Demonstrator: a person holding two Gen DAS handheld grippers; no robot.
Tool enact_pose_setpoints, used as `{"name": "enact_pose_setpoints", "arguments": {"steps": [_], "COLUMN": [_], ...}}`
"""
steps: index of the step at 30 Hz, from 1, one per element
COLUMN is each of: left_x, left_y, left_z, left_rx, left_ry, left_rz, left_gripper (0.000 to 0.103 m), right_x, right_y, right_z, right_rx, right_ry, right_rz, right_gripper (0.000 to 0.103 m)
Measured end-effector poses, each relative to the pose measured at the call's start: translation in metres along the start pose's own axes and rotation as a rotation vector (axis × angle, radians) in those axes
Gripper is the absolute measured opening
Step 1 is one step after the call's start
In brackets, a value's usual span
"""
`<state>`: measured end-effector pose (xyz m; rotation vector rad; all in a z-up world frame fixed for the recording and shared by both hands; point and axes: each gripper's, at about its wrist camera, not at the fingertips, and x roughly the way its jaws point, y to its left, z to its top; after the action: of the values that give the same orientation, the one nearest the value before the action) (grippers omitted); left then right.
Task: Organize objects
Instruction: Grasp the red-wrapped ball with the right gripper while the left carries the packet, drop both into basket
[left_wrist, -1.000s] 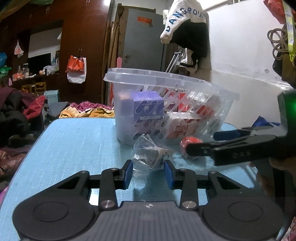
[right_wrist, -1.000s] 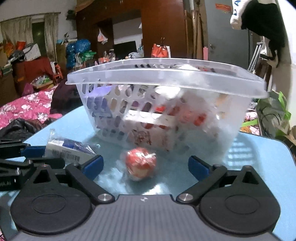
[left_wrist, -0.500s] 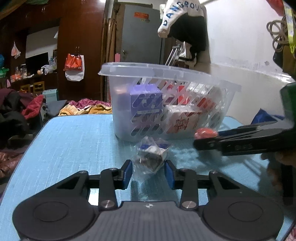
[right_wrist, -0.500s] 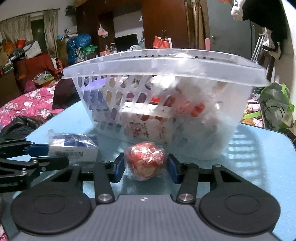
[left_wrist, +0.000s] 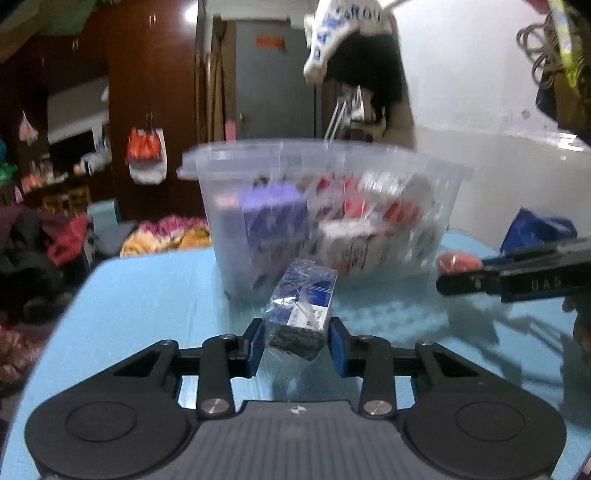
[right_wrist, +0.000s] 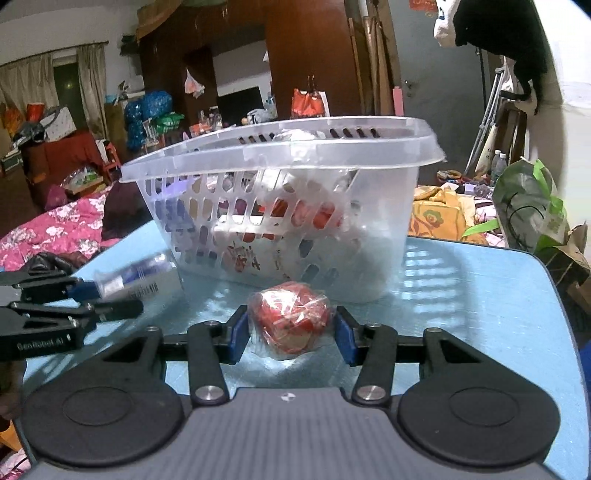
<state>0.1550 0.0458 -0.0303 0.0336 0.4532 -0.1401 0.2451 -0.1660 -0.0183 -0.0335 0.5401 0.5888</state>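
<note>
The left gripper (left_wrist: 297, 338) reaches level over the blue table (left_wrist: 147, 295), its fingers clamped on a blue-and-white wrapped packet (left_wrist: 301, 314) held tilted just in front of the clear slotted basket (left_wrist: 325, 206). To its right, the right gripper (right_wrist: 290, 334) points toward the same basket, pads pressed against a red plastic-wrapped ball (right_wrist: 290, 321) near the basket's front wall.

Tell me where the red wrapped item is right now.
The red wrapped item sits clamped in the right tool, just in front of the clear basket over the blue table; the left wrist view shows it at the far right.
</note>
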Motion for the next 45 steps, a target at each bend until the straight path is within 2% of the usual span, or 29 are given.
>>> {"name": "enact_pose_setpoints", "arguments": {"steps": [7,10,12,15,17,20,21,22,23,25,27,29,32,35,39,43,45], "left_x": [-0.024,-0.045,-0.056,-0.050,-0.033,0.002,0.013,0.025,0.037,0.048,0.043,0.030,0.011,-0.002,-0.009,-0.013,-0.017], "left_y": [0.004,0.012,0.014,0.014,0.013,0.012,0.012,0.013,0.016,0.023,0.026,0.027,0.026,0.026,0.032,0.030,0.027], "left_z": [0.005,0.025,0.054,0.107,0.140,0.167,0.169,0.170,0.169,0.163,0.154,0.145,0.131,0.117,0.107,0.109,0.111], "left_rx": [-0.050,-0.090,-0.091,-0.083,-0.075,-0.060,-0.050,-0.050,-0.065,-0.095,-0.093,-0.071,-0.036,-0.019,-0.041,-0.040,-0.032], "left_ry": [-0.076,-0.161,-0.222,-0.238,-0.218,-0.139,-0.123,-0.105,-0.078,-0.044,-0.064,-0.104,-0.154,-0.158,-0.149,-0.108,-0.108], "left_rz": [-0.053,-0.088,-0.083,-0.092,-0.072,-0.032,-0.024,-0.008,0.004,-0.015,-0.036,-0.028,-0.005,-0.009,0.036,0.011,0.023], "left_gripper": [0.041,0.041,0.041,0.041,0.041,0.041,0.044,0.059,0.074,0.076,0.076,0.090,0.103,0.103,0.103,0.103,0.103], "right_x": [-0.022,-0.045,-0.064,-0.074,-0.064,-0.030,-0.016,-0.007,0.004,0.017,0.013,-0.001,-0.026,-0.042,-0.051,-0.060,-0.068], "right_y": [0.001,0.004,0.008,0.016,0.021,0.020,0.019,0.018,0.018,0.016,0.012,0.004,-0.002,-0.001,0.005,0.015,0.017], "right_z": [-0.001,0.011,0.034,0.084,0.117,0.148,0.153,0.155,0.155,0.152,0.147,0.140,0.127,0.103,0.073,0.077,0.081], "right_rx": [-0.001,0.003,-0.020,-0.066,-0.101,-0.118,-0.121,-0.129,-0.144,-0.160,-0.143,-0.117,-0.112,-0.082,-0.036,-0.039,-0.031], "right_ry": [-0.056,-0.132,-0.206,-0.287,-0.297,-0.241,-0.231,-0.241,-0.242,-0.208,-0.202,-0.224,-0.236,-0.224,-0.248,-0.167,-0.173], "right_rz": [0.002,0.041,0.040,0.014,-0.011,-0.019,-0.023,-0.032,-0.059,-0.129,-0.113,-0.074,-0.097,-0.149,-0.260,-0.227,-0.194], "right_gripper": [0.052,0.052,0.052,0.052,0.052,0.054,0.060,0.070,0.092,0.094,0.094,0.103,0.103,0.103,0.103,0.103,0.103]}}
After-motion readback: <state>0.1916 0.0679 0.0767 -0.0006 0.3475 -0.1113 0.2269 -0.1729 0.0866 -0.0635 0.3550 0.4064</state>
